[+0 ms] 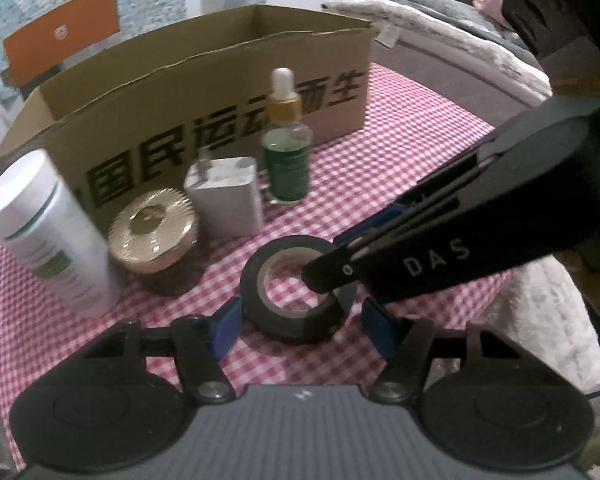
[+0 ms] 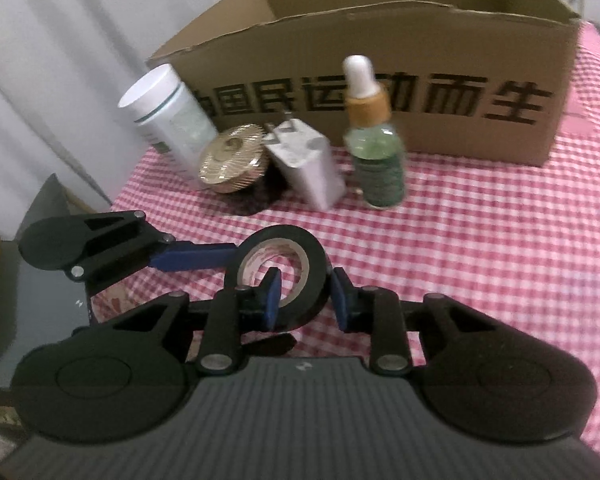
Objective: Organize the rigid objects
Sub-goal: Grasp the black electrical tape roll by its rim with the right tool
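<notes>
Your right gripper (image 2: 305, 300) has one blue pad inside the core of the black tape roll (image 2: 278, 270) and the other outside its wall, the jaws narrowed on that wall; contact looks made, though the outer pad's touch is hard to confirm. Your left gripper (image 1: 298, 320) straddles the same roll, jaws half spread, pads just beside its rim on either side and not visibly pressing.

The roll lies flat on the red checked cloth (image 2: 480, 248), near the table's front. Behind it stand a white charger (image 2: 306, 168), a gold-lidded jar (image 2: 230, 164), a white canister (image 2: 168, 112) and a dropper bottle (image 2: 374, 136), in front of the open cardboard box (image 2: 420, 32).

Squeeze the right pads square to the wall before lifting, and keep the left fingers clear so they neither pinch nor tip the roll.
</notes>
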Available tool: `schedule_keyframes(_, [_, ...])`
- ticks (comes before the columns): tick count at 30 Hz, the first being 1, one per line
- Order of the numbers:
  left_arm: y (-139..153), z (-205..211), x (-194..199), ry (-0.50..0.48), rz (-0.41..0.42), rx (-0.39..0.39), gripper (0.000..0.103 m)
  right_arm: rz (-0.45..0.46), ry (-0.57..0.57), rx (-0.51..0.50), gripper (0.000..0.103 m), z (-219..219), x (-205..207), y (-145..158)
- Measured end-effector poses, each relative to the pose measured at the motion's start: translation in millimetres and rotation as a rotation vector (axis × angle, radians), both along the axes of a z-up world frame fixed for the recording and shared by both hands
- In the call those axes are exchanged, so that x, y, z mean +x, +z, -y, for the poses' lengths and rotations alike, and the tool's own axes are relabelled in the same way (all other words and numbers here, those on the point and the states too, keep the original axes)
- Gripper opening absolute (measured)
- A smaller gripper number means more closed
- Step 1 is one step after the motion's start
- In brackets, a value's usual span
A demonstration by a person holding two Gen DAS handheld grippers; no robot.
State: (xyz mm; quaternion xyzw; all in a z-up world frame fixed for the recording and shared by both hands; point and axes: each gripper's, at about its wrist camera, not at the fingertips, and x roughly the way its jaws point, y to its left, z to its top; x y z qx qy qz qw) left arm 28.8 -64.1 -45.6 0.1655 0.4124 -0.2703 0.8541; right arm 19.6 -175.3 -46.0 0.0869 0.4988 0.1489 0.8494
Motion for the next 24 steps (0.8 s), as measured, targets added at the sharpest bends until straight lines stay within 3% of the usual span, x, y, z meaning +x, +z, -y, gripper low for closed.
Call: schedule_keyframes(24, [-3,8,10,0.02,-0.002,-0.001,0.067,0.028,-0.025,-0.012,0.022,6,-3,1])
